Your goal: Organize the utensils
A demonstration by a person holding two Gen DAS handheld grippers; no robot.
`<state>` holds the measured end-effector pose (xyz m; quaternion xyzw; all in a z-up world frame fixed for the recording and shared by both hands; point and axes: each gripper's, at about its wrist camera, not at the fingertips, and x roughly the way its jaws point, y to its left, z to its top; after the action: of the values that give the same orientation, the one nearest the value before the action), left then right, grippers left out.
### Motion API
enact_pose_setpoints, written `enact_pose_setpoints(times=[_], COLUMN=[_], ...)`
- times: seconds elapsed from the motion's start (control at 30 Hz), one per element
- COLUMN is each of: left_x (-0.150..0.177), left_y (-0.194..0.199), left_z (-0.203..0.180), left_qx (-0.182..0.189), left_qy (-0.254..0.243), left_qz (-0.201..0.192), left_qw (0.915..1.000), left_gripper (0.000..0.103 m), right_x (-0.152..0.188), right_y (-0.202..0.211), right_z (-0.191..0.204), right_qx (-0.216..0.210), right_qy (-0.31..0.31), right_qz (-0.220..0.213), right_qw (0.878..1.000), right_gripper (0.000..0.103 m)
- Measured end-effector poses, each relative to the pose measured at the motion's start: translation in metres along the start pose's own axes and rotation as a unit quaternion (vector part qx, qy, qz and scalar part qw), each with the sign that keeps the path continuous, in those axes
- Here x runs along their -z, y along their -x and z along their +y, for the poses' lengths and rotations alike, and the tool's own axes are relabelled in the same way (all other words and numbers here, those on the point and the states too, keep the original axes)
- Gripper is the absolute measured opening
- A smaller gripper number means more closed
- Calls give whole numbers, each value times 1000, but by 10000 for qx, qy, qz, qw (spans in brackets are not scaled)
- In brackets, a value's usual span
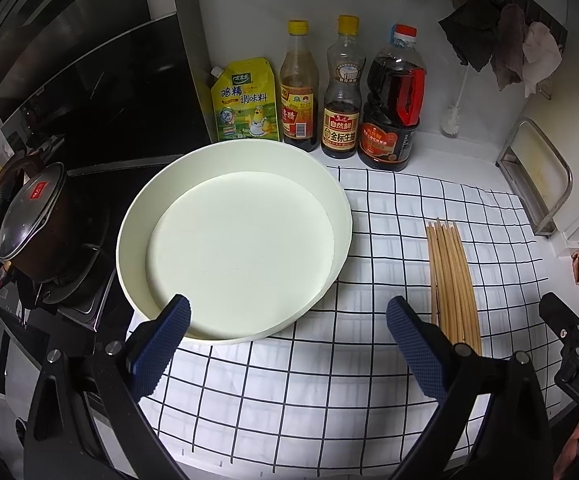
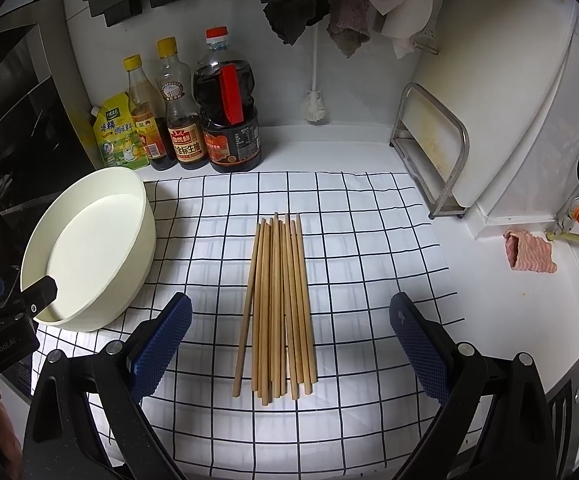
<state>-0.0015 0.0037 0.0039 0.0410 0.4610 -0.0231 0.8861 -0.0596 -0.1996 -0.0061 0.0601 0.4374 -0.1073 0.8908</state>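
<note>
Several wooden chopsticks (image 2: 279, 304) lie side by side on a white cloth with a black grid (image 2: 349, 248); they also show in the left wrist view as chopsticks (image 1: 451, 276). A round cream basin (image 1: 341, 216) stands empty on the cloth's left part, seen too as the basin (image 2: 147, 216). My left gripper (image 1: 289, 320) is open, its left finger over the basin's near rim. My right gripper (image 2: 289, 316) is open above the near half of the chopsticks, holding nothing.
A yellow seasoning pouch (image 1: 245, 100) and three sauce bottles (image 1: 341, 88) line the back wall. A metal rack with a cutting board (image 2: 441, 148) stands at the right. A pot with a glass lid (image 1: 29, 208) sits on the stove at the left. A pink rag (image 2: 529, 250) lies right of the cloth.
</note>
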Motion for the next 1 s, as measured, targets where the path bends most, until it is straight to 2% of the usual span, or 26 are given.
enact_pose_setpoints(times=[1.0], left_x=[1], left_y=[4], left_z=[1], left_qx=[-16], left_qy=[8], left_qz=[-21], left_qw=[10000], left_gripper=[97], right_x=[-3], right_y=[3], right_z=[-2], right_qx=[-12], right_qy=[-20], right_qz=[-25], right_qw=[10000], right_gripper=[95])
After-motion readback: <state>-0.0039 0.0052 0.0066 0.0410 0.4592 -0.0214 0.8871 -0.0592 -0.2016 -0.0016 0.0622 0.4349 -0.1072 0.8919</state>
